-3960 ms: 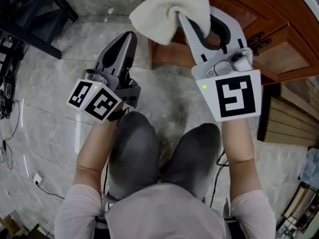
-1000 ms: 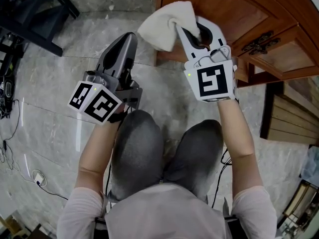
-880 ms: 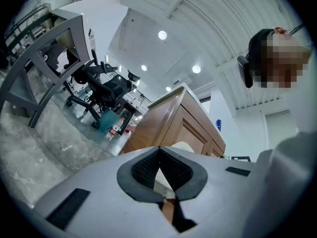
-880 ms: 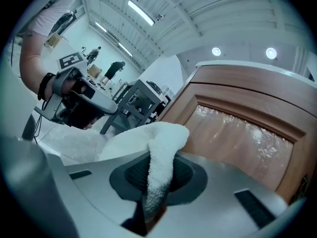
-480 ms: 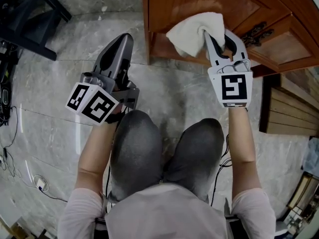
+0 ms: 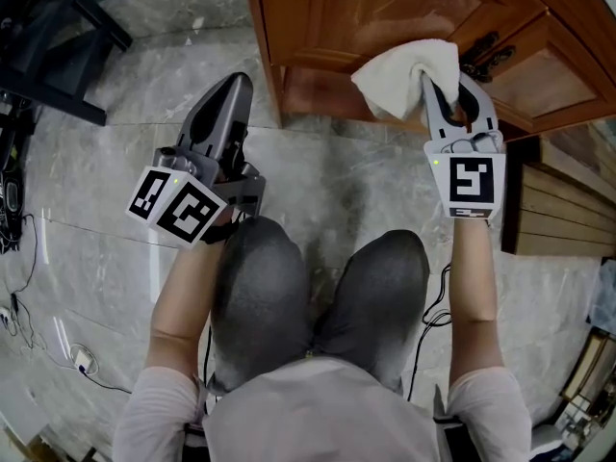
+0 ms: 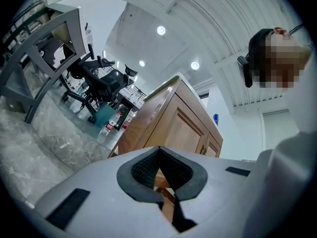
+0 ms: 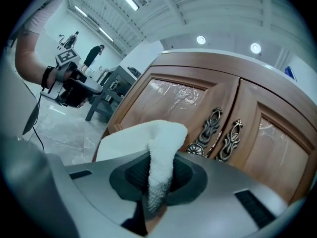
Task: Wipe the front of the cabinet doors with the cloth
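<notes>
While your knees (image 6: 318, 292) sit nearest, your left forearm (image 6: 188, 287) angles out toward 10 o'clock. The left gripper (image 6: 231, 89) is pressed together on nothing, above the stone floor (image 6: 96, 191). Your right arm (image 6: 474, 287) stretches straight toward 1 o'clock. The right gripper (image 6: 438, 83) pinches the white cloth (image 6: 404, 73), bunched before the wooden cabinet door (image 6: 385, 8), at 9 o'clock of its dark handles (image 6: 478, 54).

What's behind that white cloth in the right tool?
A wooden cabinet door; its glossy panel shows above the cloth, with ornate metal handles to the right. The patch directly behind the cloth is covered.
</notes>
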`<state>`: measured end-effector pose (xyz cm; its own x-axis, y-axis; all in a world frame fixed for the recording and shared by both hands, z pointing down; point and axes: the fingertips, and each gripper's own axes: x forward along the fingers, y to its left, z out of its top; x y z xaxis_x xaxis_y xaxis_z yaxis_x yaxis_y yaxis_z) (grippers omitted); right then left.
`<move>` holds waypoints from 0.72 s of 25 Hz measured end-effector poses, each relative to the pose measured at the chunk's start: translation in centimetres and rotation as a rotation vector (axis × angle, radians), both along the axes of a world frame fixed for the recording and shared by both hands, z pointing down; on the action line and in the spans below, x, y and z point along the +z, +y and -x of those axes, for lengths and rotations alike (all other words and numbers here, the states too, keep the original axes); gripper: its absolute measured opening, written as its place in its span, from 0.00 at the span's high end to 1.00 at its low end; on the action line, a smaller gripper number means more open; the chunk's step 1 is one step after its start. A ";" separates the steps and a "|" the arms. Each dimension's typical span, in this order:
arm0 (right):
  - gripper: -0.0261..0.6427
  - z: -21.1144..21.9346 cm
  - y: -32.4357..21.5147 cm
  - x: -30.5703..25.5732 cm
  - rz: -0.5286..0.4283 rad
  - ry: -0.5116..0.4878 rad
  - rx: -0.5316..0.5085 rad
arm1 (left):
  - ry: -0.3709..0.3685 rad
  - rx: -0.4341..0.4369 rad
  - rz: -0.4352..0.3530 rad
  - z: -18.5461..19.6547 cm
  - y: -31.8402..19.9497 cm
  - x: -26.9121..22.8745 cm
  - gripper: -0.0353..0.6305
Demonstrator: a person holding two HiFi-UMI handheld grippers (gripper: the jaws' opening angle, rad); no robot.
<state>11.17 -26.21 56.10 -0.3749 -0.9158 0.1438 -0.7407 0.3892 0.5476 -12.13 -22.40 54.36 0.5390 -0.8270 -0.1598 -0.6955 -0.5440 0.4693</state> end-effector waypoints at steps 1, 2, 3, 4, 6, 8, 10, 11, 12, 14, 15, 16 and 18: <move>0.86 -0.3 0.0 0.1 0.003 -0.003 0.003 | -0.001 0.004 0.003 -0.2 0.0 0.1 0.92; 0.86 -0.4 0.0 0.2 0.008 -0.007 0.005 | -0.002 0.007 0.007 -0.5 0.0 0.3 0.92; 0.86 -0.6 0.0 0.4 0.013 -0.010 0.007 | -0.002 0.010 0.010 -0.7 -0.1 0.4 0.92; 0.86 -0.7 0.0 0.4 0.016 -0.014 0.008 | -0.003 0.013 0.013 -1.0 -0.1 0.6 0.92; 0.86 -0.9 -0.1 0.4 0.007 -0.014 0.007 | -0.006 0.024 0.014 -1.5 -0.3 0.9 0.92; 0.86 -0.3 0.4 0.0 -0.039 0.001 -0.022 | -0.008 0.036 0.014 -1.6 -0.2 1.5 0.92; 0.86 0.9 1.2 -0.1 -0.075 0.006 -0.066 | -0.005 0.047 0.016 -1.5 -0.1 2.3 0.92; 0.86 1.4 1.4 0.1 -0.078 0.002 -0.082 | 0.001 0.054 0.019 -1.4 -0.2 2.6 0.92; 0.86 1.9 1.5 0.4 -0.073 -0.003 -0.093 | 0.008 0.059 0.020 -1.2 -0.4 2.9 0.92; 0.86 2.7 1.4 1.1 -0.051 -0.004 -0.105 | 0.006 0.064 0.025 -1.0 -1.0 3.7 0.92; 0.86 3.0 1.2 1.3 -0.037 -0.005 -0.109 | 0.004 0.066 0.033 -0.9 -1.2 4.1 0.92; 0.86 3.3 1.2 1.5 -0.023 -0.007 -0.112 | 0.005 0.069 0.049 -0.9 -1.4 4.6 0.92; 0.86 3.7 1.0 1.5 0.001 -0.007 -0.116 | 0.012 0.078 0.085 -1.0 -1.9 4.9 0.92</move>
